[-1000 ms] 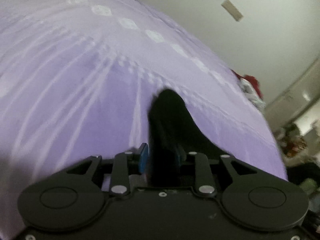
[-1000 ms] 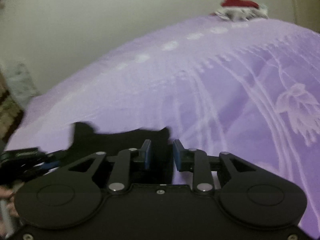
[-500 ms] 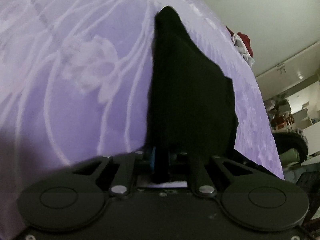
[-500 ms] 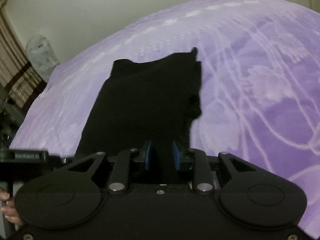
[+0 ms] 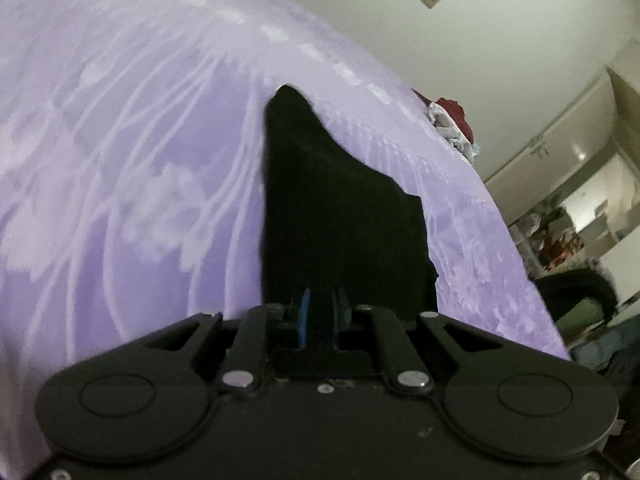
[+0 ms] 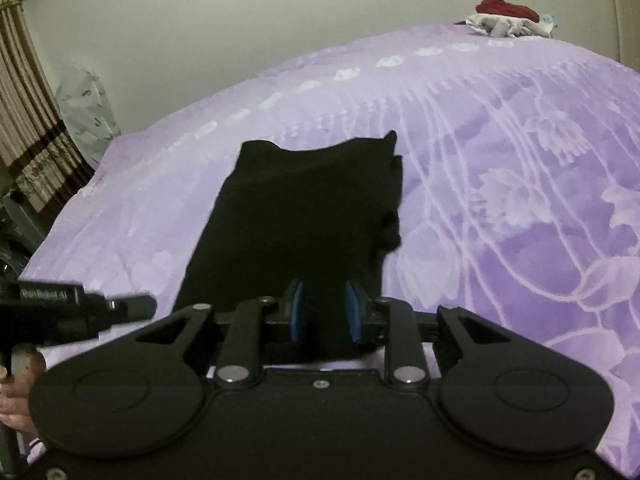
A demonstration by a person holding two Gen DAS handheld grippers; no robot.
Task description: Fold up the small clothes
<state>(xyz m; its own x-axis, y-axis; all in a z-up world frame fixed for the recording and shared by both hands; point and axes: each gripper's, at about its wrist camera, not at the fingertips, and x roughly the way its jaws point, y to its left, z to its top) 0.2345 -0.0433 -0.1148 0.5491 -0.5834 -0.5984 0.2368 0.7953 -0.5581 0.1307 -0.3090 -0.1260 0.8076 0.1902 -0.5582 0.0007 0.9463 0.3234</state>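
Right wrist view: black garment (image 6: 304, 208) lies flat on the purple bedspread (image 6: 520, 200), near the bed's front edge and left of its middle; its near hem runs under the claw's tips.
Garment shape: roughly rectangular with layered edges on its right side, a small lobe sticking out there, and a pointed corner at the far right.
Right claw (image 6: 325, 312): fingers apart, blue pads (image 6: 297, 312) with a clear gap between them; dark cloth shows in the gap, though whether the pads touch it cannot be told.
Left wrist view: the same black garment (image 5: 336, 216) stretches away from the claw, tapering to a rounded tip at the far end, with a stepped edge on its right.
Left claw (image 5: 320, 316): fingers slightly parted, a narrow gap between the blue pads (image 5: 305, 314); black fabric lies beneath and beyond them; no pinch on it is visible.
Bedspread (image 5: 120, 160): lilac with pale floral and line patterns, a row of light patches toward the far edge.
Far corner: a heap of red and white clothes (image 6: 508, 18) well apart from the black garment, also seen in the left wrist view (image 5: 452, 124).
Left edge, right wrist view: the other handheld unit (image 6: 60, 308), a hand (image 6: 16, 392) below it.
Surroundings: striped curtain (image 6: 24, 112), plain wall (image 6: 240, 20).
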